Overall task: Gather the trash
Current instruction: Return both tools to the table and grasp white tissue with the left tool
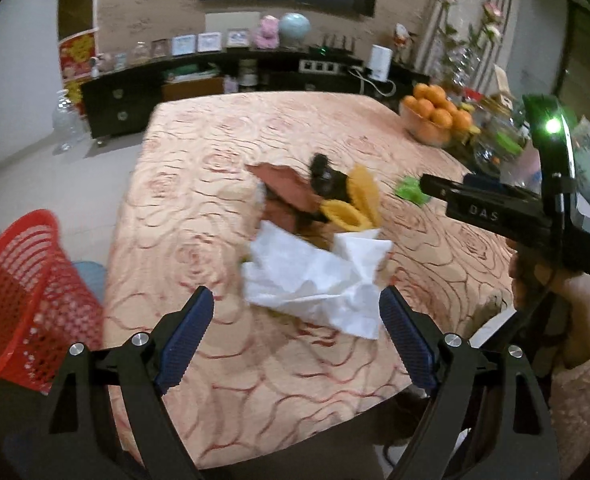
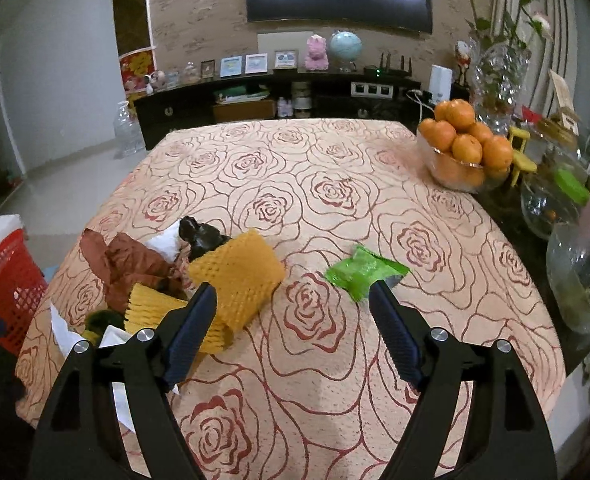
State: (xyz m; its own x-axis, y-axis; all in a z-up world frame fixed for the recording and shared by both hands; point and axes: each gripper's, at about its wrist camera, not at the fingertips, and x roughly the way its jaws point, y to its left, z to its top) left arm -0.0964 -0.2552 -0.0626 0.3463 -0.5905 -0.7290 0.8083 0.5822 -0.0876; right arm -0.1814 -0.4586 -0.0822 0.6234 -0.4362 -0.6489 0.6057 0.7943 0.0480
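A heap of trash lies on the rose-patterned tablecloth (image 2: 335, 184). It holds a crumpled white paper (image 1: 315, 280), a brown wrapper (image 1: 287, 188), a black item (image 1: 327, 178) and yellow foam netting (image 1: 359, 204). My left gripper (image 1: 297, 300) is open, and the white paper's near edge lies just past its fingertips, untouched. In the right wrist view my right gripper (image 2: 293, 292) is open over bare cloth. The yellow foam netting (image 2: 239, 276) lies by its left finger and a green wrapper (image 2: 363, 272) by its right. Neither gripper holds anything.
A red mesh basket (image 1: 23, 300) stands off the table's left edge. A glass bowl of oranges (image 2: 463, 148) and several glass vases (image 2: 575, 272) crowd the right side. A hand (image 1: 555, 292) holds the other tool at the left wrist view's right.
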